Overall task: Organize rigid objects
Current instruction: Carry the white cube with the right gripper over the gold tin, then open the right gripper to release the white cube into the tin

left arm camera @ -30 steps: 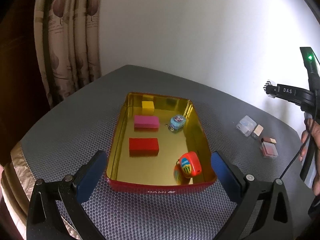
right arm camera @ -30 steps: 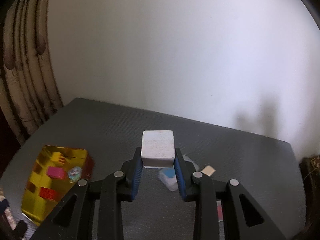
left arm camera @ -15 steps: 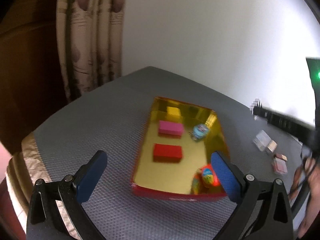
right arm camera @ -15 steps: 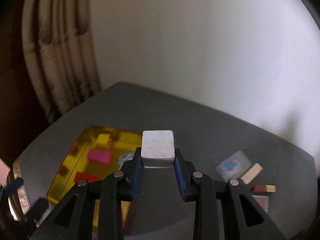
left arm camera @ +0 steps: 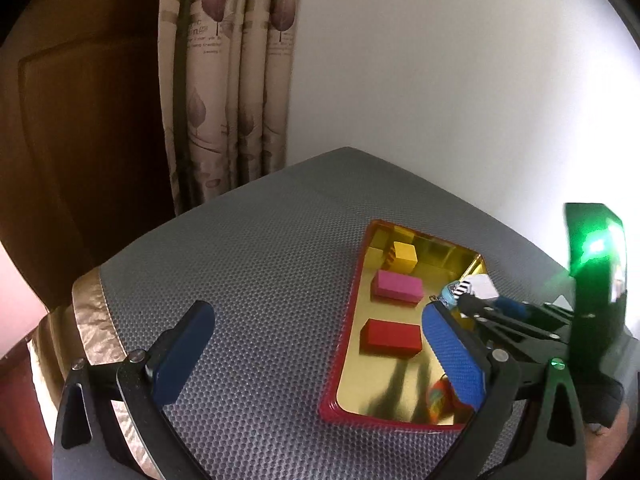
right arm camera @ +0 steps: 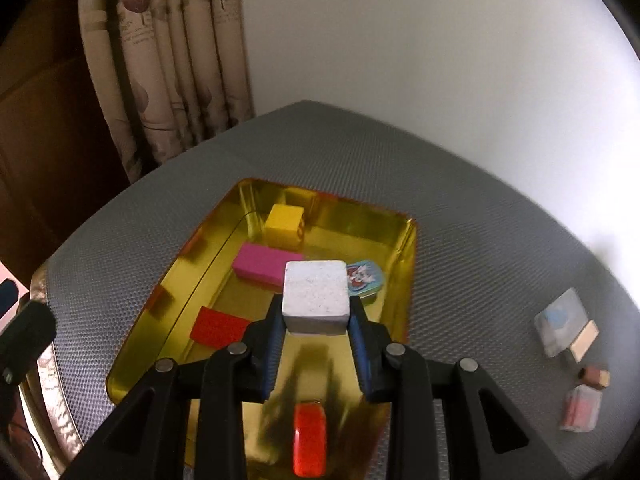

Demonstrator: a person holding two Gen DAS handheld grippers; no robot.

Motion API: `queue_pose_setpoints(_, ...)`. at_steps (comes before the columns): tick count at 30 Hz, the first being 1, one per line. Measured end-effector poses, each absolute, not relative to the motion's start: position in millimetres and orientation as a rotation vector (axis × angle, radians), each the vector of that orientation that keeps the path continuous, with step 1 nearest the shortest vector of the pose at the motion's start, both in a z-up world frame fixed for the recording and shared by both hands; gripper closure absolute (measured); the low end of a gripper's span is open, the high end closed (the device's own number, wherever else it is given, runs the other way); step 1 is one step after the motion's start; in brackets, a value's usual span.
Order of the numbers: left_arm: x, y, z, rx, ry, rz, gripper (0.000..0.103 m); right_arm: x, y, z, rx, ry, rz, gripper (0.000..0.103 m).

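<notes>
The right gripper [right arm camera: 316, 330] is clamping a white block [right arm camera: 315, 297] between its blue-padded fingers [right arm camera: 273, 342] and holding it in the air above a gold-lined tin tray [right arm camera: 407, 280] with a red outer wall, which is sitting on a grey honeycomb-textured table mat [right arm camera: 460, 208]. Inside the tray, a yellow cube [right arm camera: 285, 226] is lying near the far wall, a pink block [right arm camera: 266, 266] is resting just in front of it, and a red block [right arm camera: 218, 327] is lying nearer the camera on the left side. A small blue tin with a cartoon picture [right arm camera: 365, 280] is sitting by the tray's right wall, partly hidden behind the white block, while an orange-red object [right arm camera: 309, 444] is showing blurred at the tray's near end, below the gripper. To the right, well apart from the tray, several small cases and blocks [right arm camera: 568, 328] are lying on the mat. From the left wrist view, the left gripper [left arm camera: 320, 360] is hovering with its jaws spread wide and nothing between them, over the mat beside the tray's left wall [left arm camera: 344, 340]. The right gripper, glowing with a green light, is reaching in over the tray from the right, the white block [left arm camera: 482, 286] showing at its tip. A patterned curtain [left arm camera: 228, 80] is hanging against the wall behind the table
</notes>
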State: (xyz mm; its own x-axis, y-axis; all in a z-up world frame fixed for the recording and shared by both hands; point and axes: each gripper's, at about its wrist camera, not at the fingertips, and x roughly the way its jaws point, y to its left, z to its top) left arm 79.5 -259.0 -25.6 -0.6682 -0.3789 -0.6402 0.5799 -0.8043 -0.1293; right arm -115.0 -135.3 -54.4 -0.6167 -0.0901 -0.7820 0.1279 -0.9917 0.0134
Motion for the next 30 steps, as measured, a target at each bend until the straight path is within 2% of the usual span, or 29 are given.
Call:
queue_pose_setpoints(12, 73.8, -268.3, -35.1, 0.87, 0.489, -2.416, 0.0, -127.5, -131.7, -95.2, 1.427, 0.0, -2.695, 0.073)
queue_pose_setpoints(30, 73.3, -266.3, -36.0, 0.879, 0.478, -2.41, 0.0, -129.5, -133.9, -102.5, 1.437, -0.003, -2.708, 0.072)
